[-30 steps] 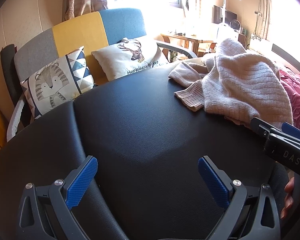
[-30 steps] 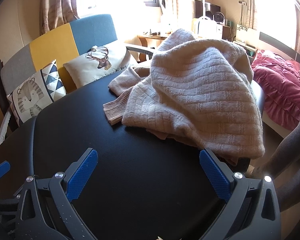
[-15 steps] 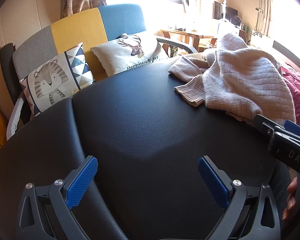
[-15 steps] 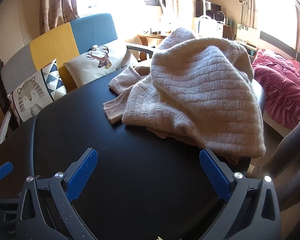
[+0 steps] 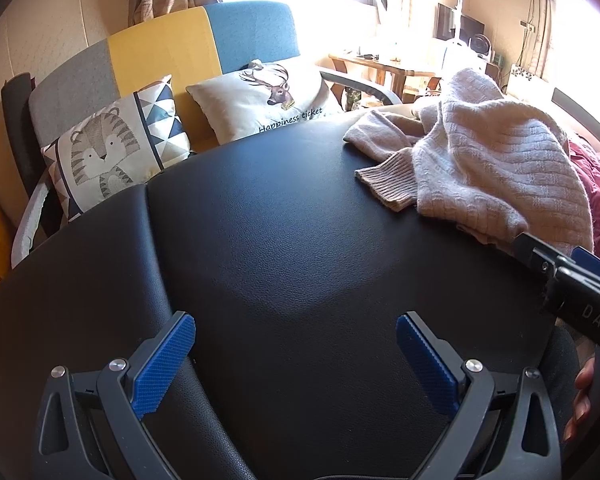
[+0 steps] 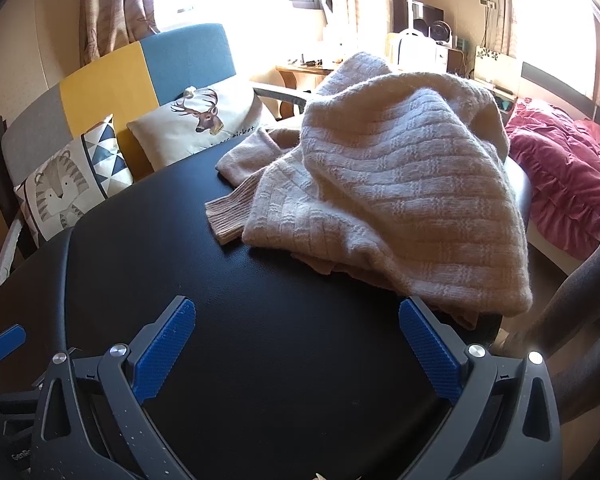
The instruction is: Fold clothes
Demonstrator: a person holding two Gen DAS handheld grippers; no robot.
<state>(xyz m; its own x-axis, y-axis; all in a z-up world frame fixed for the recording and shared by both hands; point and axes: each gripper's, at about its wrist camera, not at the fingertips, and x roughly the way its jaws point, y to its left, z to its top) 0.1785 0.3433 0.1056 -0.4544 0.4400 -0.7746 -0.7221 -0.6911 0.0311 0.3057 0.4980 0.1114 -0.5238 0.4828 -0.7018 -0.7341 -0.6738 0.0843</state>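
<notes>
Sweater (image 6: 396,200) overhangs table (image 6: 260,340) edge only in right wrist view.

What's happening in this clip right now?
A person holds a two-finger tool in each hand over a black padded table. A pale pink knit sweater lies crumpled at the table's far right, one ribbed cuff sticking out. The left tool and right tool are both open and empty, neither touching the sweater. Folding hasn't begun.
</notes>
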